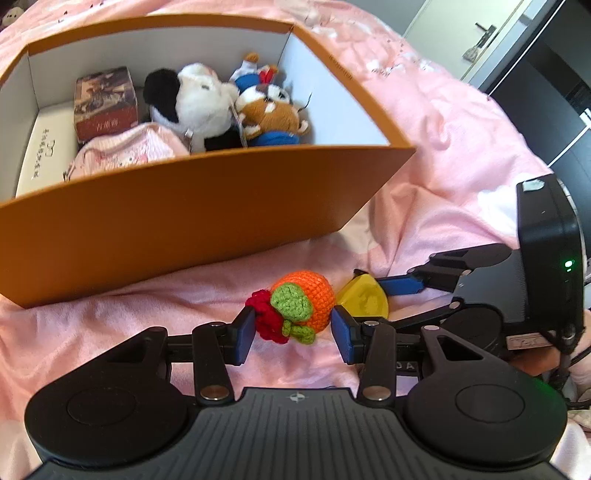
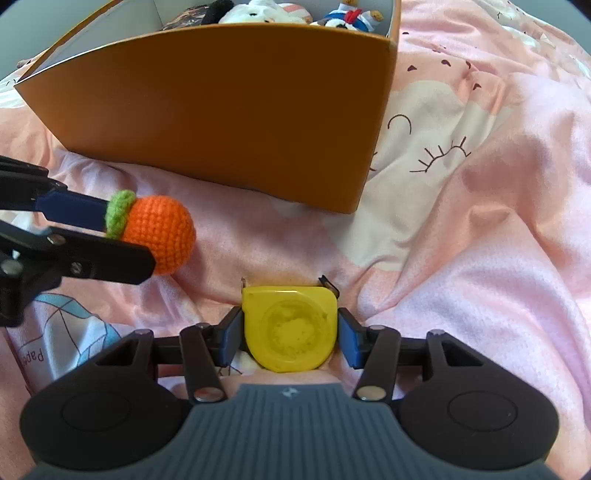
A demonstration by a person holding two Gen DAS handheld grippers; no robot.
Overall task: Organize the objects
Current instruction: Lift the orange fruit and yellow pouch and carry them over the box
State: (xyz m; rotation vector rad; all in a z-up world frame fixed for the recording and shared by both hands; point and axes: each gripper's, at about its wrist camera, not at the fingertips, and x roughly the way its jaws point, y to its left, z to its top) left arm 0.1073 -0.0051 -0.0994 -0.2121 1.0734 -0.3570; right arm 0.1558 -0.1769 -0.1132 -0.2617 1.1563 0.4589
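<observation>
An orange crocheted fruit toy [image 1: 306, 299] with green leaf and red trim lies on the pink bedsheet, between the pads of my left gripper [image 1: 293, 334]; the pads touch or nearly touch its sides. It also shows in the right wrist view [image 2: 162, 232]. A yellow tape measure [image 2: 290, 328] lies between the pads of my right gripper [image 2: 290, 338], which sit against its sides. The tape measure also shows in the left wrist view [image 1: 364, 299], beside the toy. An orange storage box [image 1: 207, 206] stands just behind both objects.
The box holds plush toys [image 1: 207, 99], a red printed carton [image 1: 105, 101], a pink cloth [image 1: 125, 151] and a white flat box [image 1: 44, 151]. The box wall [image 2: 229, 110] rises close ahead. Wrinkled pink bedding [image 2: 498, 221] spreads right. A door [image 1: 484, 33] is far right.
</observation>
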